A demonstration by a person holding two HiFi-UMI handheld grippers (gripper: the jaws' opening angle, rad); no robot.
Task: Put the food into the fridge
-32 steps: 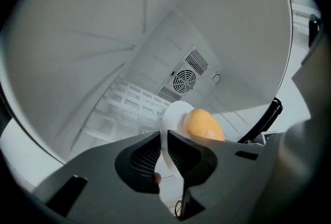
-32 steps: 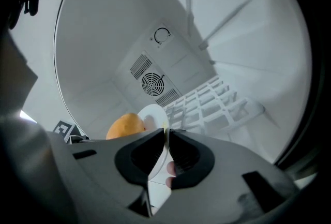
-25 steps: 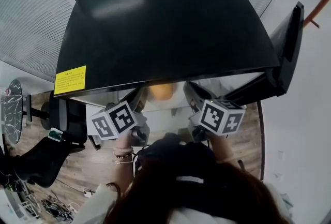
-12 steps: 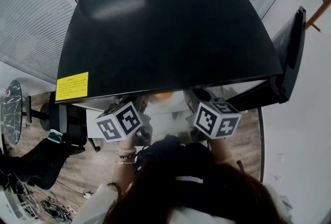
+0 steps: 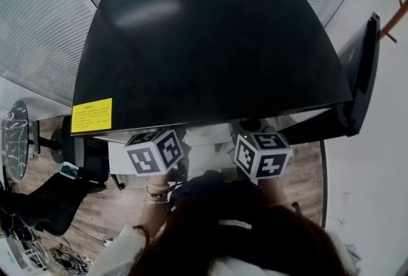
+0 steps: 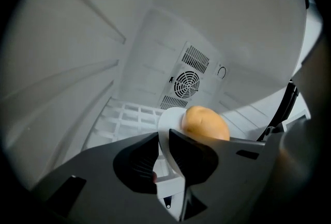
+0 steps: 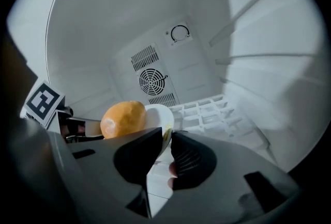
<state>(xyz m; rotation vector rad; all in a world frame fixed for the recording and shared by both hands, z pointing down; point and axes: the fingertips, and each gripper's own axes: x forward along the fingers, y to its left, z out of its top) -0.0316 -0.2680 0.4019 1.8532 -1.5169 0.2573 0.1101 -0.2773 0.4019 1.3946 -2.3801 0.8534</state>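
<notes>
A white plate carries a round orange-yellow piece of food inside the white fridge compartment. My left gripper has the plate's rim between its jaws on one side. My right gripper has the rim of the plate on the other side, with the food beyond it. Both pairs of jaws have just been opening a little, and the rim still fills each gap. In the head view only the two marker cubes show below the black fridge top; plate and food are hidden.
A white slatted shelf lies under the plate, and a round fan vent sits in the back wall. The fridge door stands open at the right. A black chair is on the wooden floor at the left.
Both marker cubes have rolled and sit closer under the fridge's edge. The orange food, seen at the fridge mouth a second ago, is now hidden beneath the black top.
</notes>
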